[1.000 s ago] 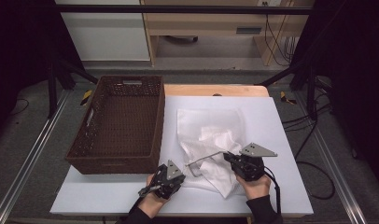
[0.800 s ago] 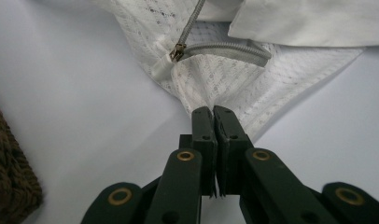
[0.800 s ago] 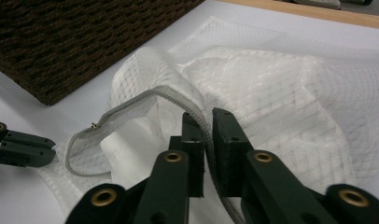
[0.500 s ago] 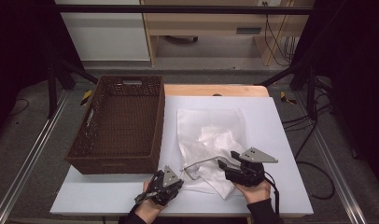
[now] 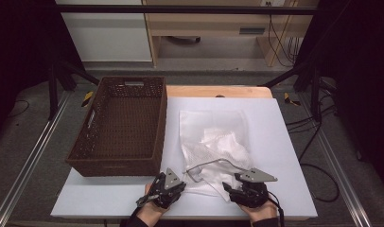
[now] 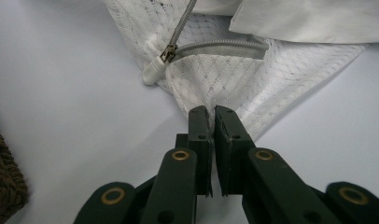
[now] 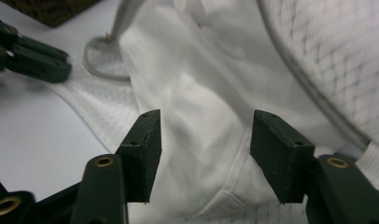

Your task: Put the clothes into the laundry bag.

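**Two claws at the near edge of a white mesh bag**

The white mesh bag [image 5: 213,151] is lying on the tabletop [image 5: 275,142], just right of the brown basket [image 5: 119,127]. The left claw [image 6: 211,114] is clenching the bag's near corner, with the zipper [image 6: 178,46] at its 11 o'clock. The right claw [image 7: 204,135] is standing released, jaws spread wide over the white cloth that runs up between them toward 12 o'clock. In the high view both hands are coming in from 6 o'clock, the left claw [image 5: 173,187] pointing toward 2 o'clock and the right claw [image 5: 227,188] toward 10 o'clock.
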`<state>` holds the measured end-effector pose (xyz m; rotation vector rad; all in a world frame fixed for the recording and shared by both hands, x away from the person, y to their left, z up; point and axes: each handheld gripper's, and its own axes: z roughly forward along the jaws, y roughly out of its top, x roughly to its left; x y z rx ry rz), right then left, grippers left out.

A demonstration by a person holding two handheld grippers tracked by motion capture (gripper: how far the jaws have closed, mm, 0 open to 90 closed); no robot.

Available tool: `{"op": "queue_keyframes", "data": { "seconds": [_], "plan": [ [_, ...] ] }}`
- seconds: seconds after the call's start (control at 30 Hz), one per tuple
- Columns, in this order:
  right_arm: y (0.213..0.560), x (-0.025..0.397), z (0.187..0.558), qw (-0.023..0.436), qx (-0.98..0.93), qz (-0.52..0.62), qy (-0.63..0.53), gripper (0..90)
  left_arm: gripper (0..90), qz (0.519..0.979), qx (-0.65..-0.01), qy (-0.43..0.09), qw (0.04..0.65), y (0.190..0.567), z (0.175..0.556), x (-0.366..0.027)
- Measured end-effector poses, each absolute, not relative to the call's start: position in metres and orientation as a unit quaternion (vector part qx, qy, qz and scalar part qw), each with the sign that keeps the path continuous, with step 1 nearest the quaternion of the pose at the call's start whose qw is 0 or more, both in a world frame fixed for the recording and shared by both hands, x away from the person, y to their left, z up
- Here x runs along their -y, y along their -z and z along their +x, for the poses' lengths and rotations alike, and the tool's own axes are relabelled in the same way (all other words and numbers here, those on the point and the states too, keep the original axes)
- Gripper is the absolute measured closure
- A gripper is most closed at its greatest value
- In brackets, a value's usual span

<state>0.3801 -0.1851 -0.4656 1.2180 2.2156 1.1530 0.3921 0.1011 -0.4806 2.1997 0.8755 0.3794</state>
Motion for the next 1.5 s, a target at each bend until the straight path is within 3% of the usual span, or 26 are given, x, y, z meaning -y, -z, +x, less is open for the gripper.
{"op": "queue_keyframes", "data": {
  "seconds": [0.13, 0.3, 0.4, 0.53, 0.77, 1.0, 1.1, 1.17, 1.33, 1.5],
  "plan": [
    [0.477, 0.183, 0.385, 0.173, -0.799, 0.436, -0.378, 56.2, 84.2, 0.855, -0.34, -0.149, 0.363, 0.481, 0.392, -0.101],
    [0.476, 0.175, 0.395, 0.172, -0.808, 0.439, -0.353, 84.1, 84.2, 0.856, -0.34, -0.15, 0.36, 0.48, 0.392, -0.1],
    [0.47, 0.17, 0.401, 0.181, -0.804, 0.435, -0.364, 86.2, 84.2, 0.857, -0.339, -0.149, 0.36, 0.48, 0.392, -0.1],
    [0.463, 0.159, 0.414, 0.22, -0.794, 0.432, -0.368, 86.3, 84.2, 0.857, -0.338, -0.149, 0.359, 0.48, 0.392, -0.1],
    [0.47, 0.151, 0.446, 0.244, -0.777, 0.454, -0.362, 86.4, 84.3, 0.857, -0.339, -0.148, 0.359, 0.48, 0.392, -0.1],
    [0.478, 0.153, 0.469, 0.318, -0.749, 0.48, -0.327, 85.5, 84.3, 0.857, -0.339, -0.148, 0.358, 0.48, 0.392, -0.101],
    [0.479, 0.156, 0.472, 0.316, -0.746, 0.487, -0.327, 83.8, 84.3, 0.857, -0.338, -0.146, 0.36, 0.48, 0.393, -0.101],
    [0.478, 0.157, 0.471, 0.315, -0.751, 0.482, -0.323, 78.2, 84.3, 0.857, -0.339, -0.146, 0.36, 0.48, 0.393, -0.101],
    [0.467, 0.163, 0.455, 0.292, -0.753, 0.475, -0.349, 54.2, 84.0, 0.856, -0.342, -0.144, 0.361, 0.48, 0.393, -0.101],
    [0.455, 0.17, 0.428, 0.263, -0.763, 0.449, -0.383, 46.4, 84.0, 0.856, -0.343, -0.147, 0.358, 0.479, 0.392, -0.1]
  ]
}}
